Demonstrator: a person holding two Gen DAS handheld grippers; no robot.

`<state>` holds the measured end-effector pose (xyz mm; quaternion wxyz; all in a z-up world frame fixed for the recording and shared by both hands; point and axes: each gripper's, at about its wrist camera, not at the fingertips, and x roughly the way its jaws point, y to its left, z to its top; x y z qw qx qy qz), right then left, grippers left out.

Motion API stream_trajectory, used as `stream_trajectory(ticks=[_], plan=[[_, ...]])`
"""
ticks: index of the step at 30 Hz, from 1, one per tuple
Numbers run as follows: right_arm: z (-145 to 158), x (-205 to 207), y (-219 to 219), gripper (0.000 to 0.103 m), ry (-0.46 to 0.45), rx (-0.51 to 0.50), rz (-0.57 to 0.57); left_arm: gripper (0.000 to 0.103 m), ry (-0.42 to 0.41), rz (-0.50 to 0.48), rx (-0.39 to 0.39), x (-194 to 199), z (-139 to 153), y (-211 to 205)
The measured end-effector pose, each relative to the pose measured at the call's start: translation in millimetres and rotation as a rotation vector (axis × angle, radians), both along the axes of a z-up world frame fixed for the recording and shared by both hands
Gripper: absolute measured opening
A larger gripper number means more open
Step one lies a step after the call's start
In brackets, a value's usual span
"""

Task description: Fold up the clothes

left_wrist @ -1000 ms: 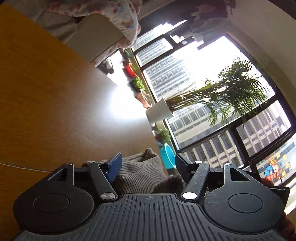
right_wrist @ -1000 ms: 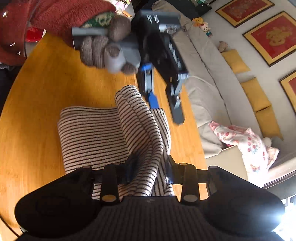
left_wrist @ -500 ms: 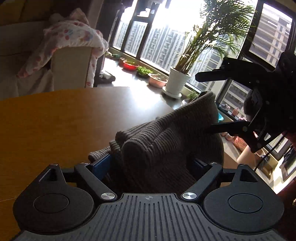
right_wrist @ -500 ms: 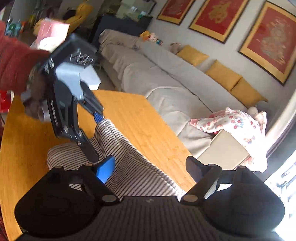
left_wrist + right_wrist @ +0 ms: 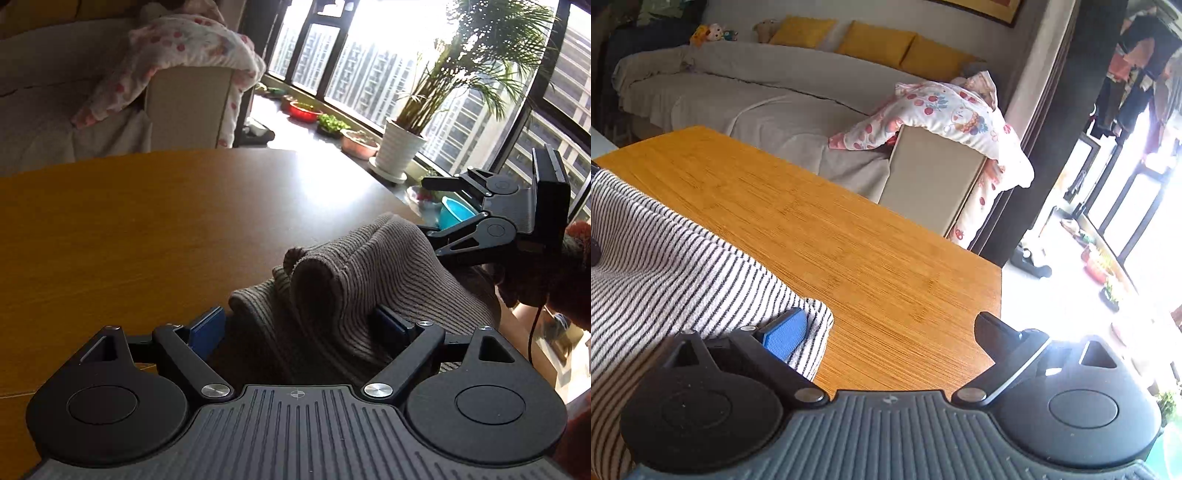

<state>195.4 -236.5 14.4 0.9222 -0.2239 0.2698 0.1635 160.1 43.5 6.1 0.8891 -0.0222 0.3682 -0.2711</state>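
A white knit garment with dark stripes (image 5: 665,266) lies bunched on the wooden table (image 5: 849,240). In the left wrist view it looks grey-brown against the light, with a raised fold (image 5: 369,266). That fold sits between the wide jaws of my left gripper (image 5: 299,326); the left blue pad (image 5: 207,328) stands clear of the cloth. My right gripper (image 5: 890,332) has its jaws opening, with only bare table between them and its blue pad (image 5: 785,336) over the garment's corner. It also shows from the side as the right gripper (image 5: 432,208), spread beside the fold's far end.
A grey sofa (image 5: 757,96) with yellow cushions runs behind the table, and a floral blanket (image 5: 945,110) drapes its armrest. A potted palm (image 5: 402,151) and plant bowls stand by the tall windows. The table's edge (image 5: 997,273) lies close to my right gripper.
My right gripper let go of the raised striped fold, opened wide and slid to the garment's corner. Both views rolled upright. The left jaws spread wider around the fold, which sank lower.
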Motion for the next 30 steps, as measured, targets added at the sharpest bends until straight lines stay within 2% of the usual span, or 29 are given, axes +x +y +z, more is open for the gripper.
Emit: stream_trajectory(ticks=[2, 3, 6, 7, 9, 11, 12, 13, 14, 17, 20, 23, 25, 27, 30], plan=[[-0.2, -3.8, -0.2, 0.097, -0.009, -0.016, -0.01, 0.081, -0.069, -0.018, 0.019, -4.6, 20.7, -2.4], [-0.8, -6.7, 0.1, 0.098, -0.016, -0.025, -0.016, 0.08, -0.106, -0.028, 0.026, -7.0, 31.9, -3.7], [-1.9, -8.6, 0.5, 0.098, -0.007, -0.009, -0.04, 0.087, -0.189, -0.148, -0.055, -10.7, 60.5, -15.4], [-1.3, -6.7, 1.8, 0.098, 0.002, 0.003, -0.052, 0.092, -0.201, -0.183, -0.049, -8.3, 62.9, -25.2], [3.5, -6.0, 0.4, 0.098, 0.026, 0.026, -0.083, 0.092, -0.202, -0.236, 0.003, 1.0, 58.4, -48.0], [15.5, -11.5, -5.5, 0.099, 0.05, 0.075, -0.131, 0.087, -0.154, -0.232, 0.064, 19.3, 39.6, -60.6], [23.1, -16.7, -10.5, 0.103, 0.065, 0.116, -0.156, 0.085, -0.12, -0.218, 0.081, 30.0, 28.3, -62.6], [31.1, -25.4, -18.9, 0.103, 0.088, 0.188, -0.17, 0.091, -0.075, -0.205, 0.052, 38.9, 18.3, -57.8], [38.6, -34.5, -28.0, 0.103, 0.118, 0.267, -0.18, 0.093, -0.026, -0.193, 0.007, 47.2, 8.8, -50.8], [44.2, -61.4, -56.5, 0.103, 0.295, 0.545, -0.167, 0.094, 0.091, -0.162, -0.138, 60.5, -9.6, -29.5], [29.8, -80.6, -68.2, 0.103, 0.457, 0.707, -0.189, 0.094, 0.129, -0.149, -0.203, 61.4, -20.3, -19.4], [9.4, -89.7, -69.3, 0.103, 0.6, 0.795, -0.248, 0.093, 0.118, -0.137, -0.196, 56.9, -19.4, -15.7], [-5.6, -89.2, -63.9, 0.091, 0.689, 0.862, -0.248, 0.093, 0.103, -0.132, -0.173, 52.3, -16.3, -15.3], [-17.3, -83.9, -52.9, 0.067, 0.752, 0.901, -0.221, 0.091, 0.09, -0.13, -0.155, 47.1, -14.1, -14.4], [-22.5, -69.7, -39.6, 0.061, 0.732, 0.887, -0.201, 0.087, 0.08, -0.121, -0.132, 34.0, -11.3, -9.4]])
